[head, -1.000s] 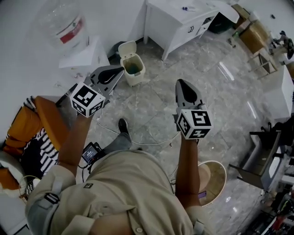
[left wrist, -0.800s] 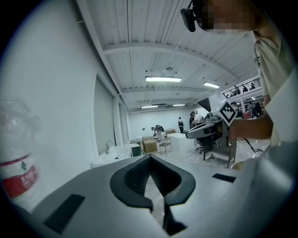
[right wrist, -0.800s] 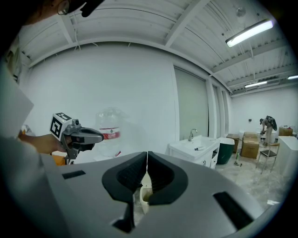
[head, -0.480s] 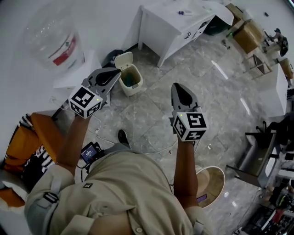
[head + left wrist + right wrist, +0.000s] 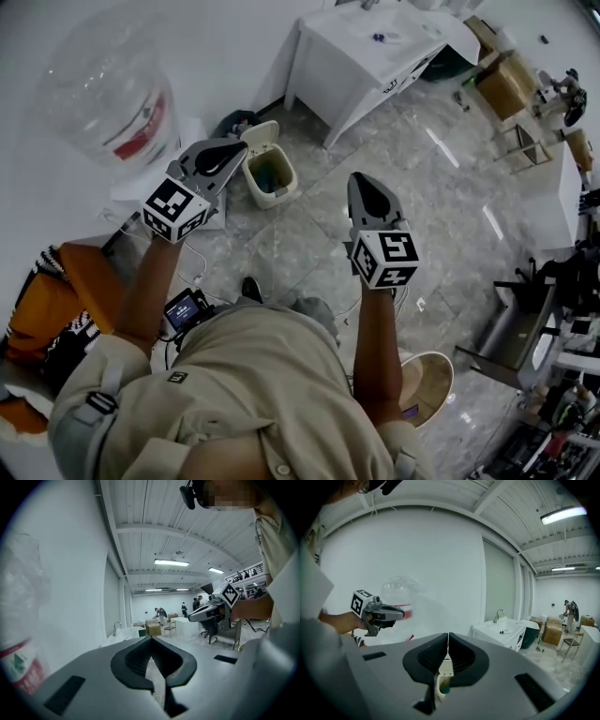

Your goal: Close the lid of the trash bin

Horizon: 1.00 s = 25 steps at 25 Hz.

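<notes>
Marble floor (image 5: pixel 422 178) carries the cream trash bin (image 5: pixel 272 178) at upper centre of the head view, its lid (image 5: pixel 259 133) tipped up. Both forearms reach forward. Left gripper (image 5: pixel 234 150) shows just left of the lid, jaws together, empty. Right gripper (image 5: pixel 361 184) sits right of the bin, also closed and empty.

Open floor (image 5: pixel 302 239) before the trash bin (image 5: pixel 272 180), water bottle (image 5: pixel 111 94) left, white table (image 5: pixel 361 52) right.

We see a glossy, marbled stone floor (image 5: pixel 441 187), a bin (image 5: pixel 265 199) of smooth cream plastic, a clear plastic bottle (image 5: pixel 108 89), a khaki cloth shirt (image 5: pixel 253 375), and matt grey plastic shells on the left gripper (image 5: pixel 246 142) and right gripper (image 5: pixel 361 178).
</notes>
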{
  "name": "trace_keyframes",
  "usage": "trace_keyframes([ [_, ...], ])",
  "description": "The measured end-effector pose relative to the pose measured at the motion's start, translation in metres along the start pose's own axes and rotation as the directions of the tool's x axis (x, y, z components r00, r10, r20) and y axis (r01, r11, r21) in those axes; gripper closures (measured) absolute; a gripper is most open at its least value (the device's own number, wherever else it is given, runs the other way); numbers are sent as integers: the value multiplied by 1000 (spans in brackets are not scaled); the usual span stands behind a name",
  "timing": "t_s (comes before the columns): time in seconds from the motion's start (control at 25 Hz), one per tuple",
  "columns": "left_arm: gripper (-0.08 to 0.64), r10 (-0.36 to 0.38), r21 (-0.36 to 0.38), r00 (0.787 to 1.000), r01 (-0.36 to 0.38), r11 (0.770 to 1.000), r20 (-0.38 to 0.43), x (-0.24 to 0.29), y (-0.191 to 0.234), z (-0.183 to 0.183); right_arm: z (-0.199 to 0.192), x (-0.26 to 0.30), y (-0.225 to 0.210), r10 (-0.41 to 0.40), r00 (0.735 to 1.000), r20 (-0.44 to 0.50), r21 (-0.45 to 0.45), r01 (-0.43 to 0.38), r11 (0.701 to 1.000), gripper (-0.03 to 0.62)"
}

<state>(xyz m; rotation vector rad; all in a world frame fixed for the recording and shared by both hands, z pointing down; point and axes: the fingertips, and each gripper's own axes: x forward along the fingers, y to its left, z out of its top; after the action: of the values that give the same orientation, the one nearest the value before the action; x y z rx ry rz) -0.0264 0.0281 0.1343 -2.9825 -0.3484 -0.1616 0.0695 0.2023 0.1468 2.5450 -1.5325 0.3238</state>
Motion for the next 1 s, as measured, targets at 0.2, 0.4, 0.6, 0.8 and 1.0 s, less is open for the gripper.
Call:
trace_keyframes([
  [0.2,545,42,-2,999,-42,999,-5,-8,29,-7,10,42,7,43,999,-9,-22,-43,999,568],
  [0.4,545,101,-3,994,-101,995,-29,-20,56,-16,22,94,14,111,994,-8,-34,-111,993,566],
  [0.6,545,175,-20,983,-177,984,-61,-16,81,-25,30,154,14,211,977,-14,-45,-211,976,566],
  [0.8,545,247,-28,964,-250,968,-98,-3,104,-26,34,214,8,307,951,-44,-40,-308,950,566],
  [1.0,545,328,-49,935,-337,940,-131,19,132,-35,30,269,-2,398,914,-84,-51,-403,914,566],
])
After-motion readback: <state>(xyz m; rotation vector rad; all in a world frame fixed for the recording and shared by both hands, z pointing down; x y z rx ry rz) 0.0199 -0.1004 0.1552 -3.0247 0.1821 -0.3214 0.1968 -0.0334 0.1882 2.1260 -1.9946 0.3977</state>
